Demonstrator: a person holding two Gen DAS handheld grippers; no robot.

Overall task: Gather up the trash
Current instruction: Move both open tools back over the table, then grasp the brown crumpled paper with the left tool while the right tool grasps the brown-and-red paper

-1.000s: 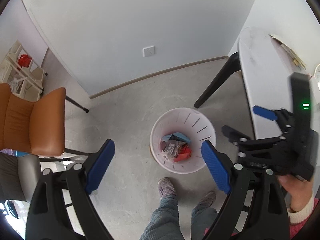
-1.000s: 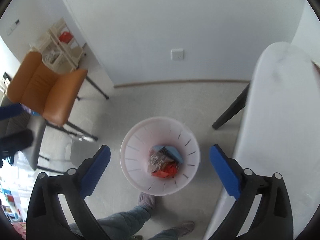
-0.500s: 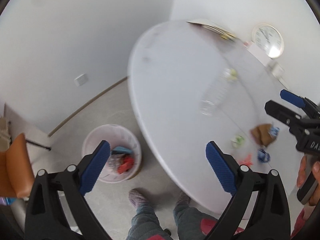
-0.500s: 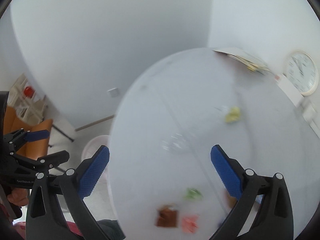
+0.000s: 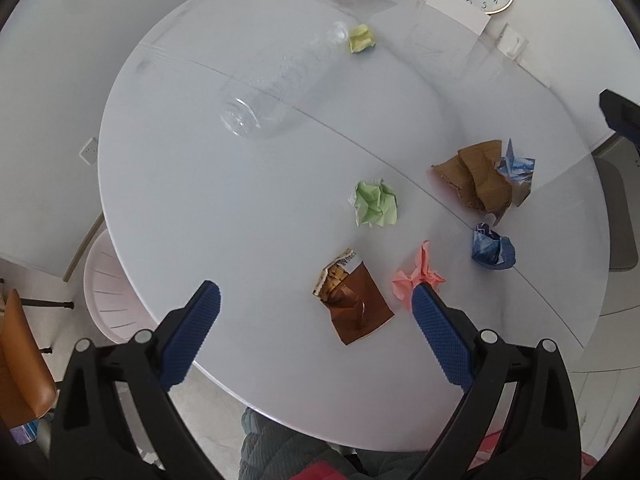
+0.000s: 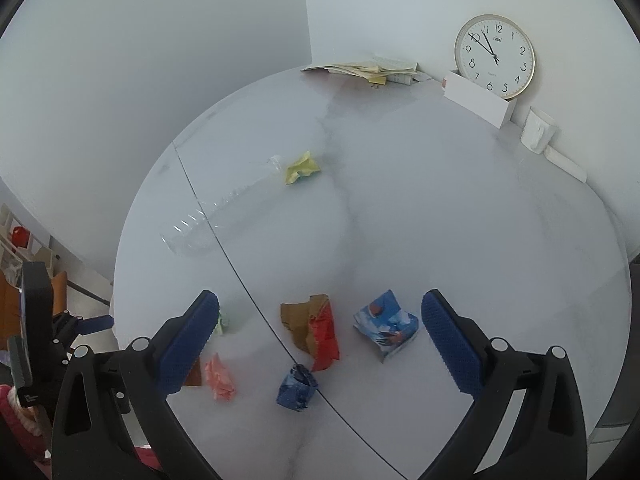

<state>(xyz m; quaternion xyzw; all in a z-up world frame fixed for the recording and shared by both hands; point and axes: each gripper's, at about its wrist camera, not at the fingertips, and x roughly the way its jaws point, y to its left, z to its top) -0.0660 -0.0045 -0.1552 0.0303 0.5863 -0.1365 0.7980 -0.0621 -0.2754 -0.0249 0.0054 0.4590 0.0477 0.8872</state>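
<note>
Trash lies on the round white table (image 5: 200,200): a clear plastic bottle (image 5: 280,84), a yellow paper ball (image 5: 362,39), a green paper ball (image 5: 376,204), a brown snack wrapper (image 5: 352,300), a pink paper scrap (image 5: 416,276), a dark blue ball (image 5: 492,246) and brown cardboard with a blue wrapper (image 5: 480,180). My left gripper (image 5: 316,320) is open and empty above the brown wrapper. My right gripper (image 6: 320,328) is open and empty above the brown and red wrapper (image 6: 316,328) and the blue wrapper (image 6: 386,326).
A white bin (image 5: 106,288) stands on the floor under the table's left edge. An orange chair (image 5: 20,360) is further left. A wall clock (image 6: 494,56), a white box (image 6: 476,98) and stacked papers (image 6: 368,68) sit at the table's far side.
Both grippers swung up from over the bin to over the table. The bin left the right wrist view; the trash on the table came into view.
</note>
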